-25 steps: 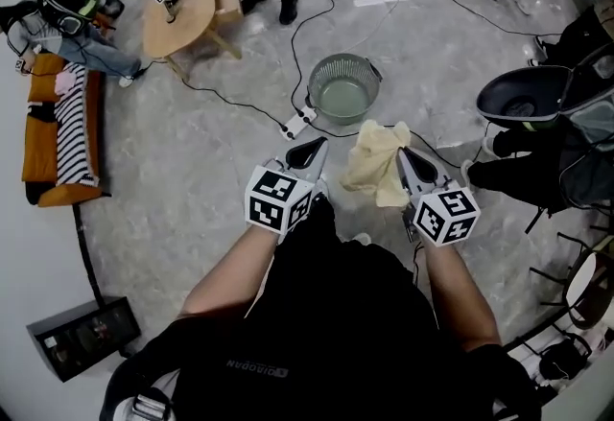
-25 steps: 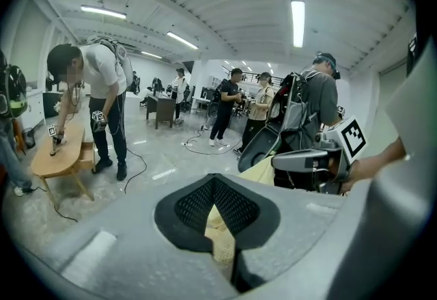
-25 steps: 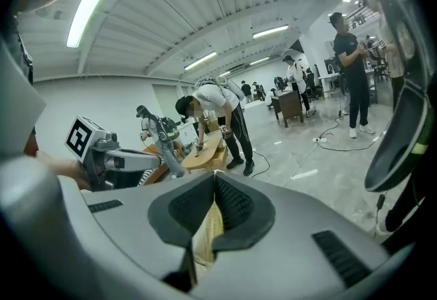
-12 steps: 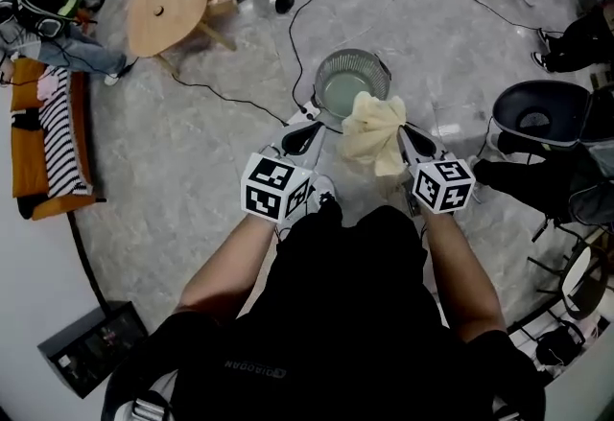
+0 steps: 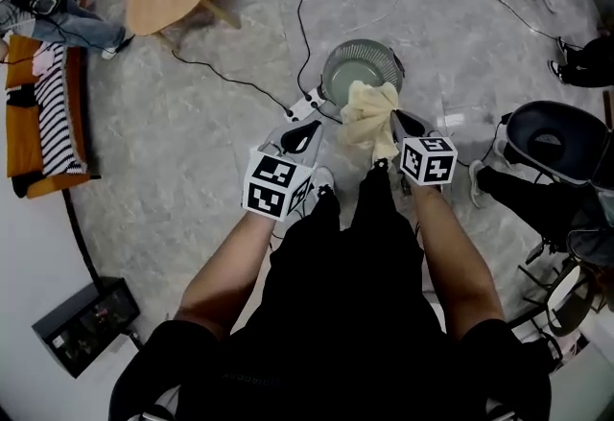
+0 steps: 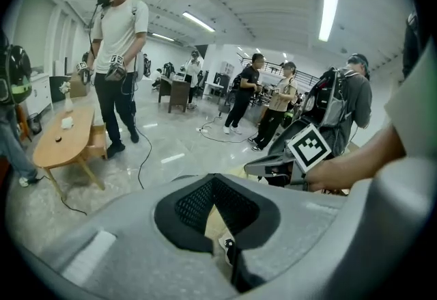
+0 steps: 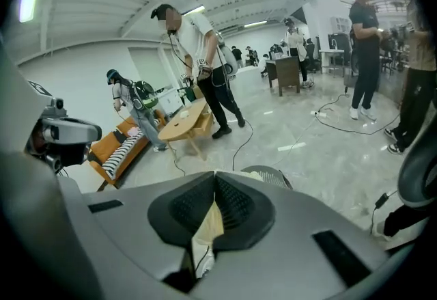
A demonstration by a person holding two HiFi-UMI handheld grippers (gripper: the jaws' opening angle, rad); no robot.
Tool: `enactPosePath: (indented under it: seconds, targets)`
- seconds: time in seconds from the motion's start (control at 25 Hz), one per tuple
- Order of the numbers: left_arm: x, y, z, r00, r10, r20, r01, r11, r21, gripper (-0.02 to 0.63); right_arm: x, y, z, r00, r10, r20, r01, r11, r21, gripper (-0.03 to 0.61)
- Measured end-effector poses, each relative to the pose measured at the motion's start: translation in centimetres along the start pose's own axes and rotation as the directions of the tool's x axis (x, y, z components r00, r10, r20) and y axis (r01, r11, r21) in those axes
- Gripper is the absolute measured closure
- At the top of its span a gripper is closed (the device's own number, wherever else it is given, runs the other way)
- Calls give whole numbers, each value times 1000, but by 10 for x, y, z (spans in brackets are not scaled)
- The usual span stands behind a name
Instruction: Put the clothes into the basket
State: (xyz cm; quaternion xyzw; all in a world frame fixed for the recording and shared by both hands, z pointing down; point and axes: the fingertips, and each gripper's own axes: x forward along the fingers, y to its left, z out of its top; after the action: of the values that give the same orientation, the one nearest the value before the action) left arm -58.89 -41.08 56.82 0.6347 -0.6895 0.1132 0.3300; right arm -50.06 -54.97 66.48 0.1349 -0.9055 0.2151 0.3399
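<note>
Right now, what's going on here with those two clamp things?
A person stands holding a two-jaw gripper in each hand. The right gripper is shut on a pale yellow cloth, held up by the near edge of the round basket on the floor; the cloth is not yet in it. The left gripper is shut, off to the side of the cloth, and appears to carry nothing.

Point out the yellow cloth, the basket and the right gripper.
yellow cloth (image 5: 367,110): head view, middle of the bunched fabric.
basket (image 5: 345,74): head view, bare part of its inside.
right gripper (image 5: 395,120): head view, at its tips, which are clamped on the cloth.
</note>
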Motion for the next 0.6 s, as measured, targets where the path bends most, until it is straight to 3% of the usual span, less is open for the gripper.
enactPosePath:
  seconds: [0.28, 0.6]
  targets:
    - [41, 19, -20, 996, 78, -41, -81, 993, -80, 620, 75, -30, -33, 992, 48, -117, -50, 999, -16, 558]
    - [85, 36, -45, 989, 128, -72, -138, 979, -154, 620, 156, -74, -102, 963, 35, -268, -48, 998, -41, 558]
